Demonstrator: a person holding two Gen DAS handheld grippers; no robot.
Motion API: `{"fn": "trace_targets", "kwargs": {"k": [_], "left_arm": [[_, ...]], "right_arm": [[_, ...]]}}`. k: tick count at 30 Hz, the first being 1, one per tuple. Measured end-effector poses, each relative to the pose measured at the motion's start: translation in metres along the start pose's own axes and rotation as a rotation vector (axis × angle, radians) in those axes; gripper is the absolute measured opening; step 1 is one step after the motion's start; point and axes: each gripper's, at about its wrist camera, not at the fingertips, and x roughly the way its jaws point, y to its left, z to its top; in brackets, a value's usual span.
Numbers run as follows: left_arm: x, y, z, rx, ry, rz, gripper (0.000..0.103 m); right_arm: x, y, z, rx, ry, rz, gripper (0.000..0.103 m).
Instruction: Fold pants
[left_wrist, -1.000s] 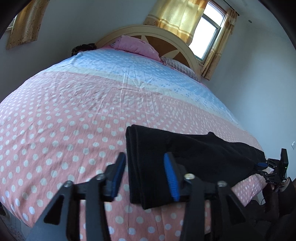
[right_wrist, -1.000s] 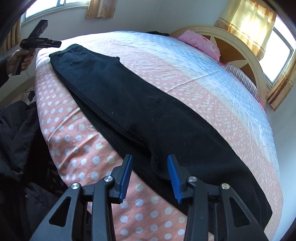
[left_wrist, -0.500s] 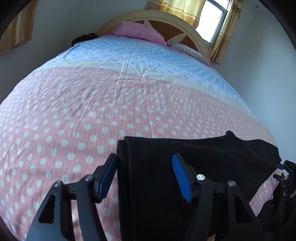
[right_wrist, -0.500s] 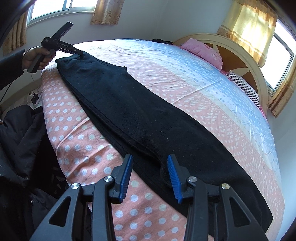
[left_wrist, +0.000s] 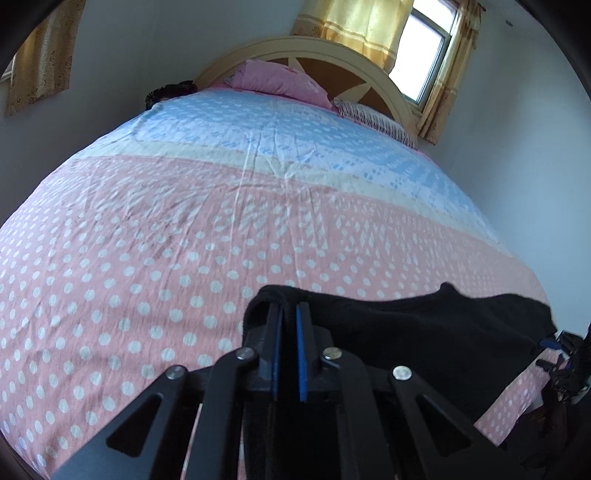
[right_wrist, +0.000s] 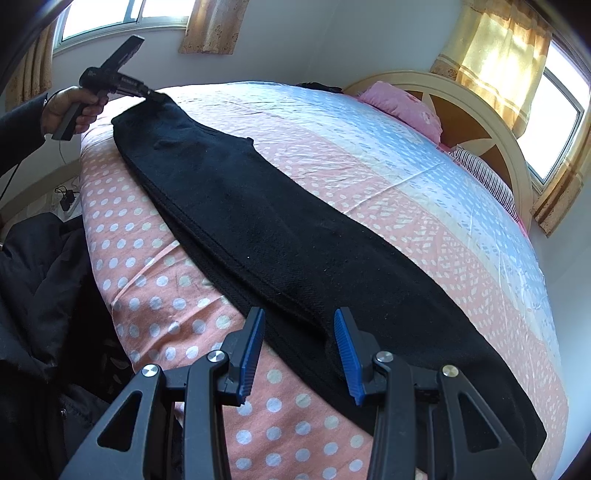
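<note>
Black pants (right_wrist: 295, 236) lie stretched out along the near edge of the bed, folded lengthwise. My left gripper (left_wrist: 289, 308) is at one end of them, its jaws closing, with the blue pads pinching a bunched fold of the black cloth (left_wrist: 406, 332). In the right wrist view the left gripper (right_wrist: 149, 93) sits at the far corner of the pants, held by a hand (right_wrist: 70, 110). My right gripper (right_wrist: 299, 325) stands open over the other end. The pants' lower edge lies between its fingers, and the pads do not press on it.
The bed's cover (left_wrist: 147, 258) is pink with white dots near me and blue further up. A pink pillow (left_wrist: 277, 79) and a striped one (left_wrist: 373, 120) lie by the curved headboard (right_wrist: 480, 107). Dark clothing (right_wrist: 40, 295) is heaped beside the bed. A window (left_wrist: 424, 48) is behind the headboard.
The left gripper moved forward over the end of the pants and closed on the cloth. The right gripper stayed open in place.
</note>
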Motion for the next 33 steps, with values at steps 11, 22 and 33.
{"fn": "trace_targets", "kwargs": {"k": [11,22,33], "left_arm": [[0.033,0.021,-0.007,-0.047,0.084,0.023,0.009],[-0.027,-0.014,0.0,0.135,-0.106,0.226,0.068],[0.006,-0.209,-0.05,0.568,-0.027,-0.069,0.063]], "right_arm": [[0.004,-0.001,-0.004,0.029,0.005,0.011,0.041],[-0.006,-0.016,-0.025,0.159,0.015,0.052,0.061],[-0.05,-0.082,-0.081,0.505,-0.025,-0.124,0.061]]}}
